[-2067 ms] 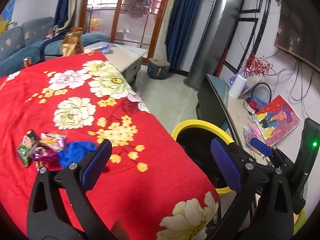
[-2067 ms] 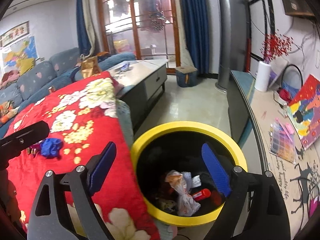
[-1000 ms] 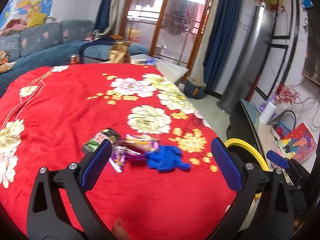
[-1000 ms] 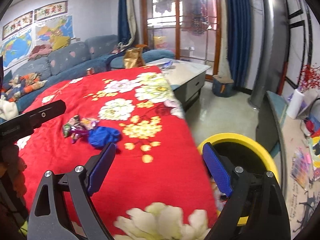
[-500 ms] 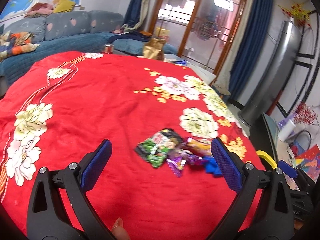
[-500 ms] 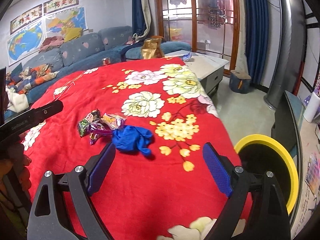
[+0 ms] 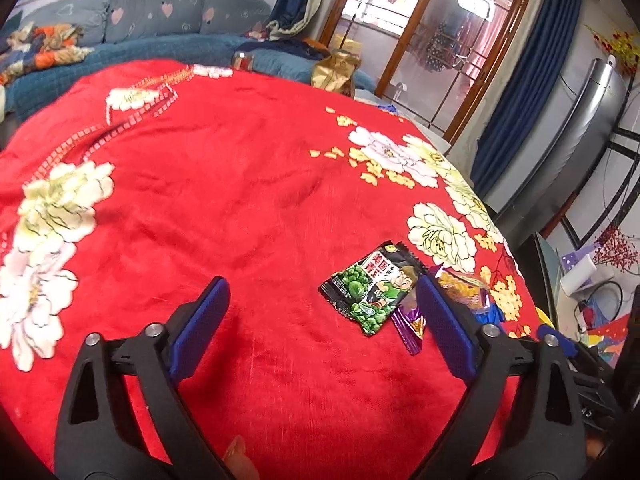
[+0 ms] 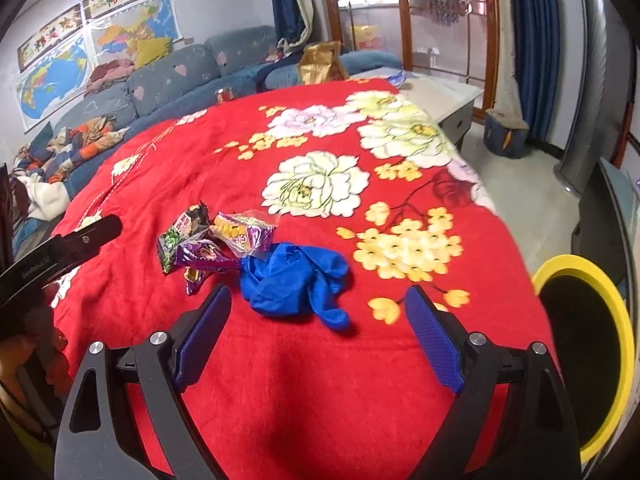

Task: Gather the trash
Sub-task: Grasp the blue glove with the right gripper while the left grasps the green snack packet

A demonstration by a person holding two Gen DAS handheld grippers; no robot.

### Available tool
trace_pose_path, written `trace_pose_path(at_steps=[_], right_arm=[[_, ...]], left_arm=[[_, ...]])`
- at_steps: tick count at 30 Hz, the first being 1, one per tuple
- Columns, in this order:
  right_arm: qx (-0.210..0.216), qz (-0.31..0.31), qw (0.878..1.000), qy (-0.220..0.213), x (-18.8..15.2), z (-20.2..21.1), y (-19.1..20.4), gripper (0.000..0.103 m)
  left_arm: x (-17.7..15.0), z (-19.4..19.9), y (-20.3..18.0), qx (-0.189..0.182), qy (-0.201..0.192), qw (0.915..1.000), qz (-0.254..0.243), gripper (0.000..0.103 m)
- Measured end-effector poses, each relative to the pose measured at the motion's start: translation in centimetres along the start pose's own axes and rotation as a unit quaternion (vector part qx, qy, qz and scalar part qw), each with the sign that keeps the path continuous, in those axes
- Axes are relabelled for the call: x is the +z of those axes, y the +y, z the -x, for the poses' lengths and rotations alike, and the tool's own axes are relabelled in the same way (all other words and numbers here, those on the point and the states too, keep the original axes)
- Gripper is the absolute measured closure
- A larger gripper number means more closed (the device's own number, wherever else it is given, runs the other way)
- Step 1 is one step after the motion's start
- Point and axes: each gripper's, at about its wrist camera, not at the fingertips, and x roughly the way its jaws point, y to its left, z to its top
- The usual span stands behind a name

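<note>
A small heap of trash lies on the red flowered blanket (image 7: 240, 208). It holds a green snack packet (image 7: 374, 294), a purple wrapper (image 7: 410, 320), a yellow-printed clear wrapper (image 7: 460, 286) and a crumpled blue glove (image 8: 294, 280). My left gripper (image 7: 321, 282) hovers just short of the green packet. Its jaws are closing, and the packet lies ahead by the right finger with no pad touching it. My right gripper (image 8: 318, 289) is open, low over the blanket, with the blue glove straight ahead between its fingers. The green packet (image 8: 176, 240) lies left of the glove.
A black bin with a yellow rim (image 8: 624, 320) stands off the blanket's right edge. A blue sofa (image 8: 168, 80), a gold bag (image 8: 320, 60), a can (image 8: 225, 94) and a grey coffee table (image 8: 440, 92) lie beyond. The left gripper's body (image 8: 60, 252) crosses the right view's left side.
Both views have swung from the bin toward the trash heap and sunk closer to it. The left gripper's fingers stand slightly narrower than before.
</note>
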Motion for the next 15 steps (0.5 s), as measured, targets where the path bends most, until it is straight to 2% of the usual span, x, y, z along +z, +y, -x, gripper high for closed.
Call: trace_pose_path(at_steps=[5, 8, 10, 11, 13, 14, 15], right_arm=[[0.017, -0.012, 0.999, 0.024, 0.3, -2.2, 0.2, 0.021], [0.020, -0.013, 0.999, 0.039, 0.2, -3.3, 0.3, 0.027], [0.022, -0.012, 0.999, 0.048, -0.2, -3.7, 0.3, 0.039], [0.022, -0.010, 0.998, 0.051, -0.4, -3.8, 0.3, 0.041], [0.021, -0.008, 0.999, 0.048, -0.7, -3.6, 0.2, 0.055], [0.023, -0.007, 0.999, 0.049, -0.8, -3.6, 0.1, 0.058], [0.024, -0.007, 0.998, 0.049, -0.9, -3.4, 0.0, 0.066]], left_arm=[[0.3, -2.4, 0.6, -0.012, 0.027, 0.9993, 0.022, 0.027], [0.5, -3.8, 0.9, -0.017, 0.039, 0.9984, 0.037, 0.030], [0.5, -4.5, 0.8, -0.016, 0.042, 0.9982, 0.038, 0.031], [0.6, -4.7, 0.8, -0.014, 0.042, 0.9983, 0.037, 0.031], [0.7, -5.0, 0.5, -0.015, 0.042, 0.9984, 0.034, 0.031], [0.7, -5.1, 0.1, -0.017, 0.043, 0.9984, 0.031, 0.033], [0.6, -5.2, -0.1, -0.019, 0.044, 0.9985, 0.027, 0.037]])
